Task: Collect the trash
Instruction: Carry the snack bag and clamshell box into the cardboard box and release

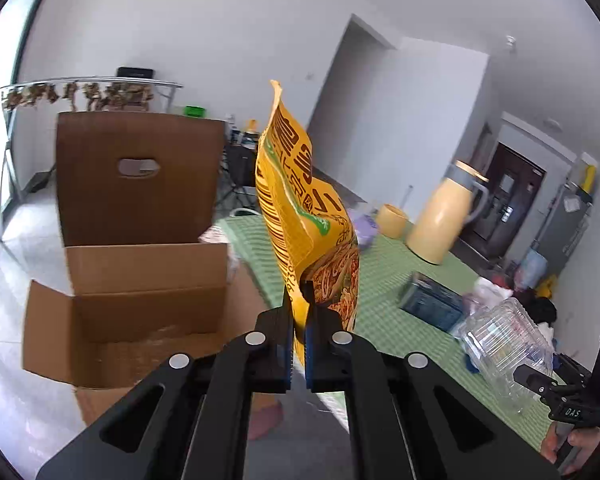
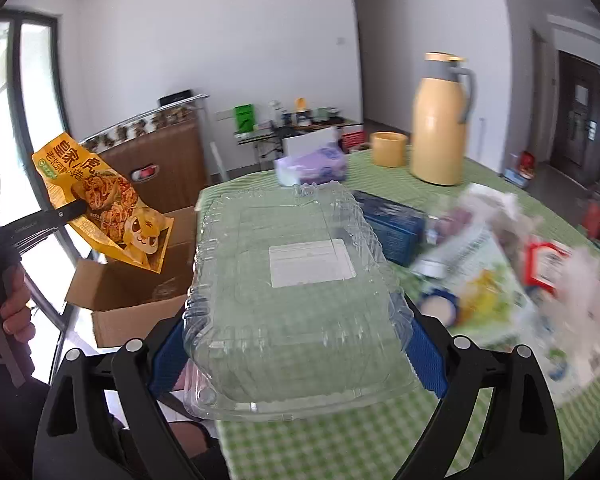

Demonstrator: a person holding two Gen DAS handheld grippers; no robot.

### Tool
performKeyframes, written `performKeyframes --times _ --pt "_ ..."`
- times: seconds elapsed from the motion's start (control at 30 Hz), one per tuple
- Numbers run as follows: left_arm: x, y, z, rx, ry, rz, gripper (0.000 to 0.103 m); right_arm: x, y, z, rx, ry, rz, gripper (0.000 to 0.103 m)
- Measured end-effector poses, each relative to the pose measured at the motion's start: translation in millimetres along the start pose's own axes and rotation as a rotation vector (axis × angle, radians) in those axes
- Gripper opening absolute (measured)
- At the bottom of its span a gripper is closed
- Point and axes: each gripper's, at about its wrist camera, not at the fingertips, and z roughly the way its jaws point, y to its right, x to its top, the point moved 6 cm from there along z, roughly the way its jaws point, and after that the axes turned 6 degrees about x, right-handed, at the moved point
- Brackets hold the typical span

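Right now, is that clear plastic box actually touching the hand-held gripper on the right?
Touching. In the right wrist view the right hand-held gripper has its blue pads pressed against both sides of the clear plastic box.

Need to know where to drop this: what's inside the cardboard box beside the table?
The cardboard box stands open; the left wrist view shows bare brown walls and part of the floor, no trash visible. The near wall and left gripper, shut on the yellow snack bag, hide the rest.
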Motion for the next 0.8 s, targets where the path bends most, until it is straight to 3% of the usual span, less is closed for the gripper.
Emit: performKeyframes --times 0.17,0.3,0.5,0.63,0.73,0.8 --pt "9.3 -102.9 25.8 0.180 -0.049 -0.084 0.001 34.1 -79.1 111.5 0.179 -0.139 -0.105 0.088" --pt "0.1 -153.8 61.4 0.277 -0.119 -0.094 0.001 43.4 -131.6 187.8 0.283 -0.262 -0.158 0.089" --pt "-53.3 -211.8 137.4 0.376 -0.313 -0.138 0.002 30.6 -168.2 296.9 0.250 -0.450 -0.218 0.090" --pt "-77.6 -235.4 169.8 0.412 -0.380 -0.145 0.004 8.6 -178.4 339.6 0.215 -0.550 -0.253 0.090" --pt "-85.8 -240.3 180.5 0.418 -0.423 -0.153 0.028 -4.3 -184.5 360.2 0.199 -0.601 -0.282 0.091" --pt "-83.2 -241.8 178.8 0.430 -0.418 -0.143 0.054 -10.1 -189.0 372.7 0.182 -0.626 -0.305 0.092"
